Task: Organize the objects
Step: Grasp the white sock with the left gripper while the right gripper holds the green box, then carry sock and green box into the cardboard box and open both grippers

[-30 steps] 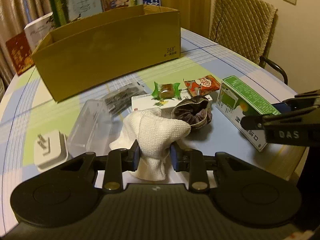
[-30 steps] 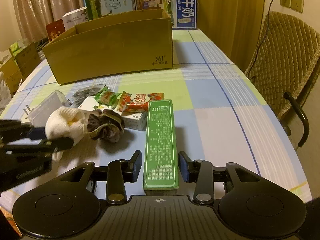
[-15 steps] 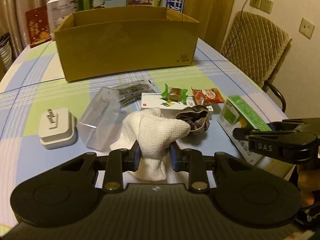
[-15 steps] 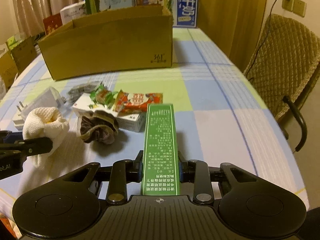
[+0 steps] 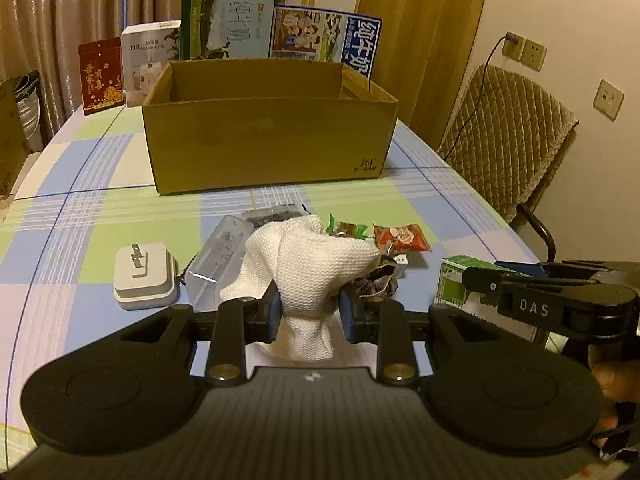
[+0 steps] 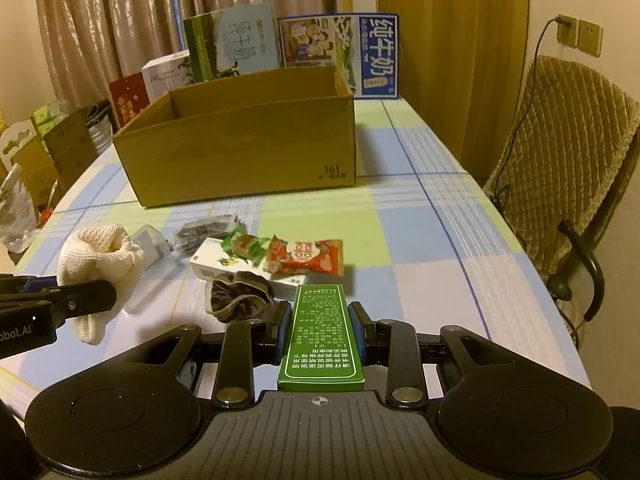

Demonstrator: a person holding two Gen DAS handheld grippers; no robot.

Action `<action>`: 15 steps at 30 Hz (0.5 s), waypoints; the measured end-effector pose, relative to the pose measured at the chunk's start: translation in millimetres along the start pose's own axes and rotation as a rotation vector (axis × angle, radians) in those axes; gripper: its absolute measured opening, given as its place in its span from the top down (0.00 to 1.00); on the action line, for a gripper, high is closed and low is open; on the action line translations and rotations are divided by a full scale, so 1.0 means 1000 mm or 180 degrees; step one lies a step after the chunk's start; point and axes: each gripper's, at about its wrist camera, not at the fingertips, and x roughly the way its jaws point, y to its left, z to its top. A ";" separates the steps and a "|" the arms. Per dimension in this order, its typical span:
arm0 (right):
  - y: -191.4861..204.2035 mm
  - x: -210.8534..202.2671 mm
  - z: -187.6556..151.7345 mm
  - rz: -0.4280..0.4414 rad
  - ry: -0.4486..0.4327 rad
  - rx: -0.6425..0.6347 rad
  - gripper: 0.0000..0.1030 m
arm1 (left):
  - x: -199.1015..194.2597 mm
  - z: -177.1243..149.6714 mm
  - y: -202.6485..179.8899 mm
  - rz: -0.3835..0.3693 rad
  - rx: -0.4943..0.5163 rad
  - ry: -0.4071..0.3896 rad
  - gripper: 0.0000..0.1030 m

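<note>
Green box [image 6: 322,338] lifted, long axis along right hand-held gripper [image 6: 320,334].

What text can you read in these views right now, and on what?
"DAS": right gripper, side of its body.
"纯牛奶": blue milk carton.
"J10": white box.
"bot.AI", cut off: left gripper.
Unreadable: cardboard box logo, green box print, red snack packet.
</note>
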 end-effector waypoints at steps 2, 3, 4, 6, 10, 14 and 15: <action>0.002 -0.003 0.002 0.0007 -0.0019 -0.0016 0.73 | -0.004 0.002 0.000 0.0004 -0.0012 -0.0024 0.76; 0.002 -0.004 0.002 0.0011 -0.0025 -0.0021 0.73 | -0.005 0.002 0.001 0.0006 -0.0019 -0.0033 0.76; 0.003 -0.005 0.003 0.0017 -0.0033 -0.0028 0.73 | -0.007 0.003 0.001 0.0009 -0.0024 -0.0042 0.76; 0.004 -0.006 0.004 0.0023 -0.0047 -0.0038 0.73 | -0.009 0.005 0.002 0.0014 -0.0033 -0.0052 0.76; 0.007 -0.009 0.009 0.0059 -0.0063 -0.0045 0.73 | -0.013 0.011 0.004 0.0022 -0.0039 -0.0074 0.76; 0.013 -0.014 0.021 0.0120 -0.0117 -0.0084 0.73 | -0.018 0.026 0.006 0.0027 -0.0022 -0.0124 0.76; 0.014 -0.015 0.025 0.0139 -0.0135 -0.0093 0.73 | -0.019 0.031 0.007 0.0019 -0.0017 -0.0141 0.76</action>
